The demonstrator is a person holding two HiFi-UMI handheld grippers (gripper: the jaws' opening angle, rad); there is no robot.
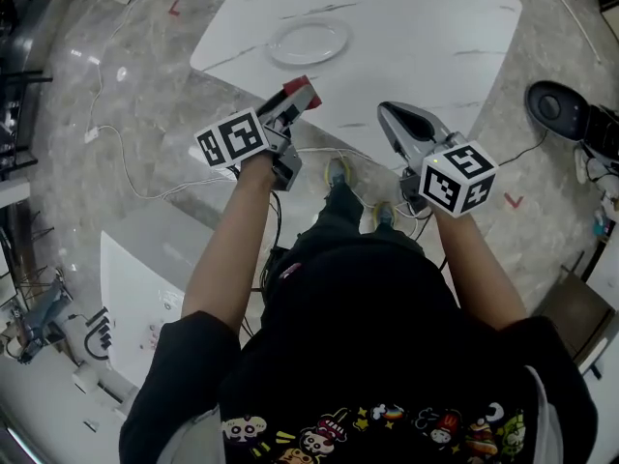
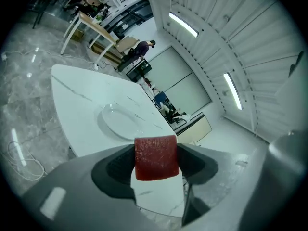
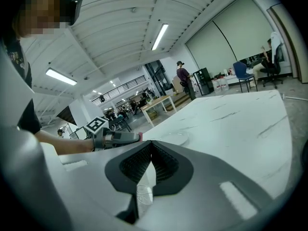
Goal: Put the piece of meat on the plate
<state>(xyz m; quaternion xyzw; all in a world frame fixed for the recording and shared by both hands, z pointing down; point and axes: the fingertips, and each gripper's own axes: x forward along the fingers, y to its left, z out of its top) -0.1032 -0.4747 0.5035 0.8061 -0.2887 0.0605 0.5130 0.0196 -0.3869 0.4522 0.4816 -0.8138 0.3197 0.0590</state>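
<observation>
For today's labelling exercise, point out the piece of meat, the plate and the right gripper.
piece of meat (image 2: 155, 158): left gripper view, centre of red face.
plate (image 1: 308, 43): head view, bare centre.
right gripper (image 3: 151, 150): right gripper view, where shut jaws meet.

The desk is lying open all around the plate. Nothing is standing between the plate and the left gripper, which is carrying the piece of meat at the plate's 6 o'clock. The right gripper, fingers together, is hanging well apart at 4 o'clock, off that path.

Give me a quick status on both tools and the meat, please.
Left tool shut on piece of meat. Right tool shut, empty. Plate bare, ahead on table. Nothing in between.
</observation>
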